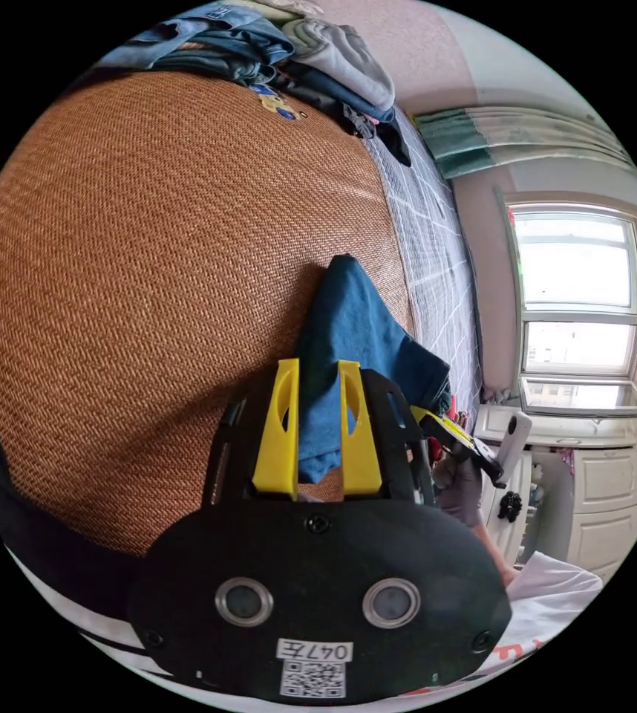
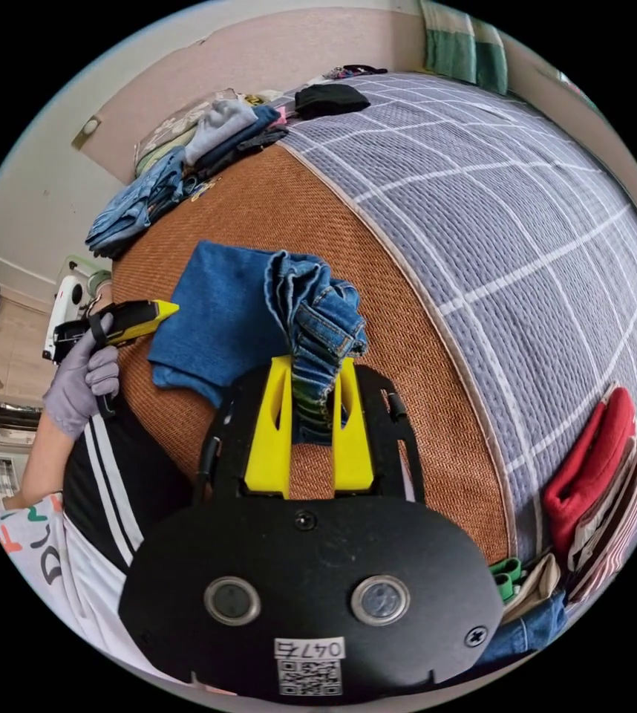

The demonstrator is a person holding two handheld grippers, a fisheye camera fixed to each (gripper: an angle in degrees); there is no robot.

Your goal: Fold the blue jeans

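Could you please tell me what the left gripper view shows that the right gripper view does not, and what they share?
Left gripper view: a bright window and white cabinets beneath it.

Right gripper view: a red folded cloth stacked at the bed's edge, and a small black garment on the grey checked quilt.

Both: the blue denim jeans on the brown woven mat, clamped by the left gripper and the right gripper, plus a far pile of clothes.

Both grippers, left gripper (image 1: 317, 371) and right gripper (image 2: 312, 368), clamp fabric (gloved hand (image 2: 81, 382) behind).
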